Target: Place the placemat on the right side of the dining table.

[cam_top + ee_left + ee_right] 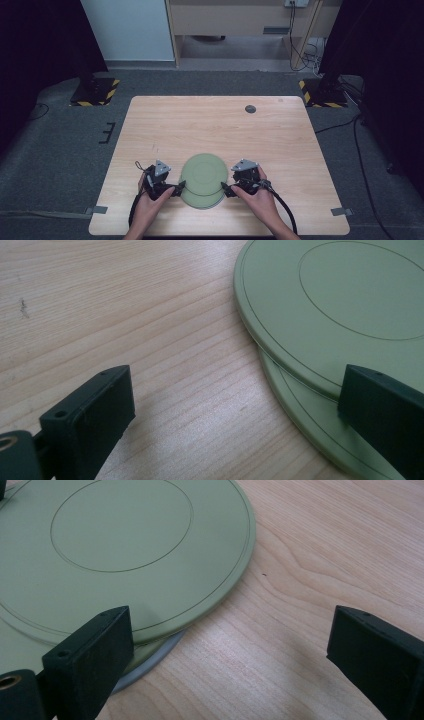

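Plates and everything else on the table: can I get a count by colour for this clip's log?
Green plates: 2, the top plate lying offset on the lower plate
Grey plate: 1, an edge showing under the green ones in the right gripper view
Black claws: 2, left claw and right claw, both open beside the stack
Total: 5

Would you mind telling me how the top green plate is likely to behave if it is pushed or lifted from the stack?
The top plate looks rigid and flat, so it probably keeps its shape. Its surface looks smooth and it already sits offset on the lower plate, so a sideways push would likely slide it. The thin, low rim may be awkward to pinch off the table.
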